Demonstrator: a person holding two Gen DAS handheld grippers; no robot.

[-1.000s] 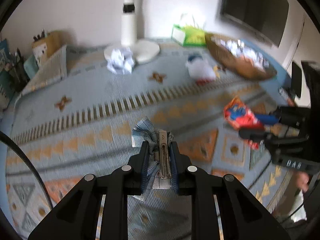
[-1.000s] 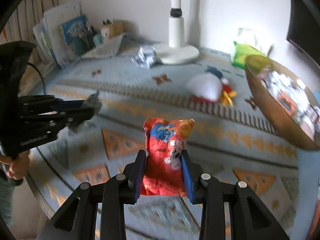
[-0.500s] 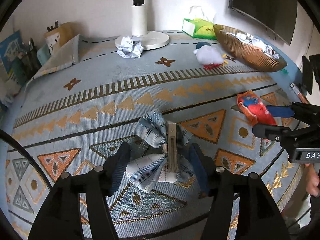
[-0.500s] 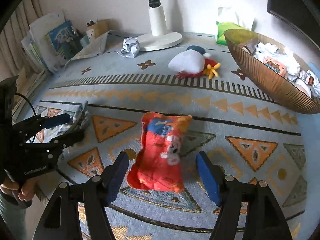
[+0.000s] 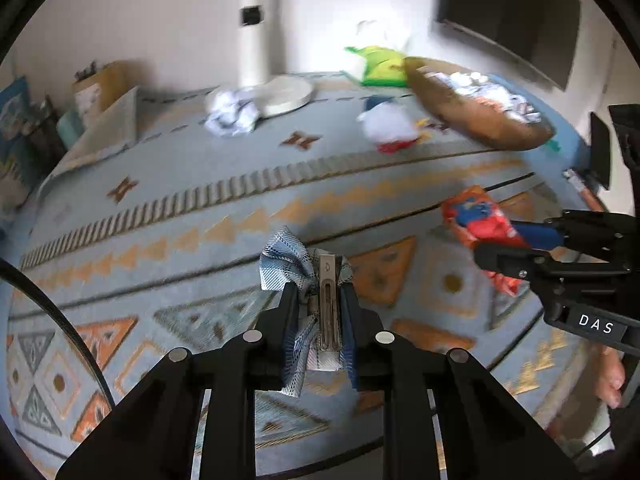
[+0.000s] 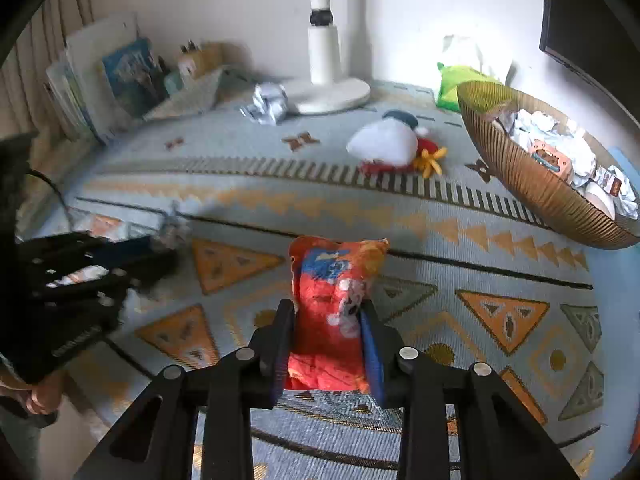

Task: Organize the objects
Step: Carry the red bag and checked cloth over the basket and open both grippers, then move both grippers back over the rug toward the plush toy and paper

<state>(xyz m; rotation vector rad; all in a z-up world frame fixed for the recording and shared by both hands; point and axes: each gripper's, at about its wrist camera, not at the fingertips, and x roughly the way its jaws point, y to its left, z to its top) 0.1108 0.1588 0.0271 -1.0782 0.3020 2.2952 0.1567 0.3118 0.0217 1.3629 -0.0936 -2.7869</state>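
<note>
My left gripper (image 5: 318,300) is shut on a blue-and-white checked cloth (image 5: 286,258) with a metal clip, held above the patterned rug (image 5: 200,208). My right gripper (image 6: 326,316) is shut on a red-orange cartoon snack bag (image 6: 334,276), also lifted off the rug. In the left wrist view the right gripper (image 5: 504,246) shows at the right with the bag (image 5: 476,216). In the right wrist view the left gripper (image 6: 160,246) shows blurred at the left. A woven basket (image 6: 516,168) holding crumpled papers and packets sits at the far right.
A white plush toy (image 6: 384,144) lies mid-rug. A crumpled paper ball (image 6: 268,102) lies by a white lamp base (image 6: 332,94). A green tissue pack (image 6: 460,84) stands behind the basket. Books and a pencil box (image 6: 120,80) line the far left wall.
Half a second ago both grippers were open over the cloth and the bag lying on the rug. Both are shut on them now and have lifted them.
</note>
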